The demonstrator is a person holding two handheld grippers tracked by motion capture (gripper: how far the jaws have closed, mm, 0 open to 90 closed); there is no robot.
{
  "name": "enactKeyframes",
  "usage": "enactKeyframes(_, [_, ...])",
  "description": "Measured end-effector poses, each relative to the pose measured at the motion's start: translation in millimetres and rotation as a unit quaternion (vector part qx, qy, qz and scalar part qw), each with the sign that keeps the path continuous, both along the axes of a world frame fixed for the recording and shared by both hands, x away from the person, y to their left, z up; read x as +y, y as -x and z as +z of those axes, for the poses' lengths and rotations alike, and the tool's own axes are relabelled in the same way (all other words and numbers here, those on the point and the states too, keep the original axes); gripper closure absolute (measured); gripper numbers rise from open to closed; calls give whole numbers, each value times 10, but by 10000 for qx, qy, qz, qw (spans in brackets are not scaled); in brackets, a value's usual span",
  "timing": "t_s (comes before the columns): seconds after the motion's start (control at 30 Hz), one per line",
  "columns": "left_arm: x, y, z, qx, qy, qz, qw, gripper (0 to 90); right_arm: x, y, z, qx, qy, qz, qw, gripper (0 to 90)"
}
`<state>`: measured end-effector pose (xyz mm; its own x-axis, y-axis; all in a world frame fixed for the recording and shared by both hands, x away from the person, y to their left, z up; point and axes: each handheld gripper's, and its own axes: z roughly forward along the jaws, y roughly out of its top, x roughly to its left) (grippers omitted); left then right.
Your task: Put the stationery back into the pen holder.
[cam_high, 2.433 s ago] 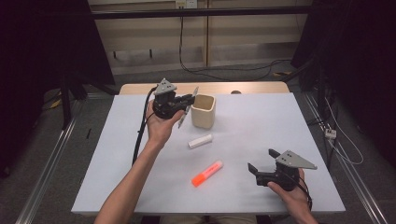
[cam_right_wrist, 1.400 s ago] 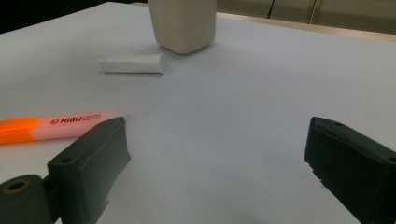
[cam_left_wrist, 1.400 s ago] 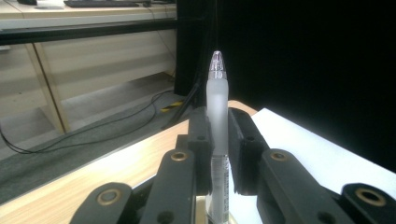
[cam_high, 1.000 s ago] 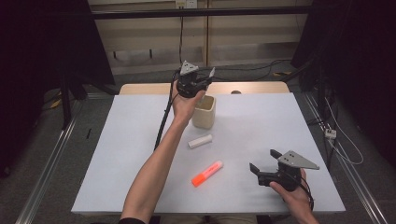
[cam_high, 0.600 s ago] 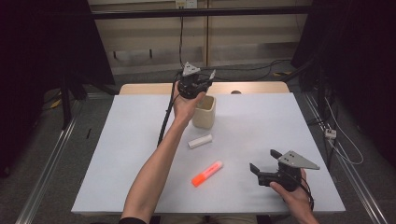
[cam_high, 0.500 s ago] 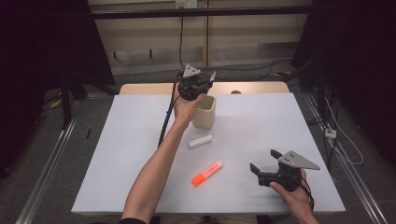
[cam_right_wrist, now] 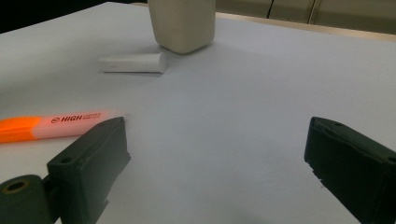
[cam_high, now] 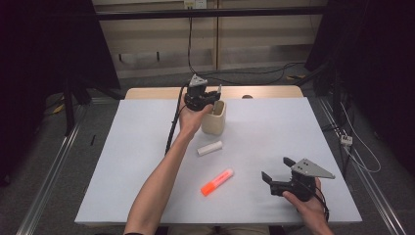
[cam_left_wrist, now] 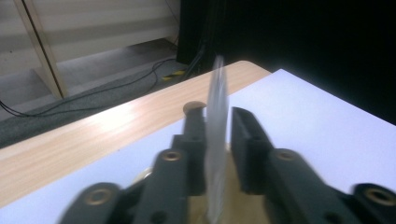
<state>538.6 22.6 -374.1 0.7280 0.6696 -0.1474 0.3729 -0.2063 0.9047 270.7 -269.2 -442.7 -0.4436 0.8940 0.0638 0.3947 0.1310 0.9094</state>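
1. Beige cup [cam_high: 214, 117] near the desk's [cam_high: 122, 161] far edge in the high view; left gripper [cam_high: 215, 96] over its rim, moved there from beside the cup, clamped on a thin grey pen [cam_high: 219, 91]. White cylinder [cam_high: 210, 148] and orange highlighter [cam_high: 217, 181] toward the near edge; right gripper [cam_high: 277, 171] unmoved, near right corner.
2. Left gripper view: blurred silvery pen [cam_left_wrist: 215, 140] upright between nearly closed jaws.
3. Right gripper view: jaws spread wide, holding nothing; highlighter [cam_right_wrist: 51, 125], cylinder [cam_right_wrist: 133, 62], cup [cam_right_wrist: 182, 24] ahead.
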Motion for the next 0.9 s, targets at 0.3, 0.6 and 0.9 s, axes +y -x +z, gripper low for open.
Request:
enactKeyframes(0.3, [176, 69, 55, 214, -17, 9, 9998, 388, 16, -7, -4, 11, 26, 30, 10000, 56])
enactKeyframes(0.6, [245, 171, 84, 173, -339, -69, 9993, 188, 9, -4, 2, -17, 46, 9, 10000, 56])
enactKeyframes(0.9, [335, 290, 103, 261, -370, -104, 9989, 45, 13, 1, 6, -21, 46, 8, 10000, 56])
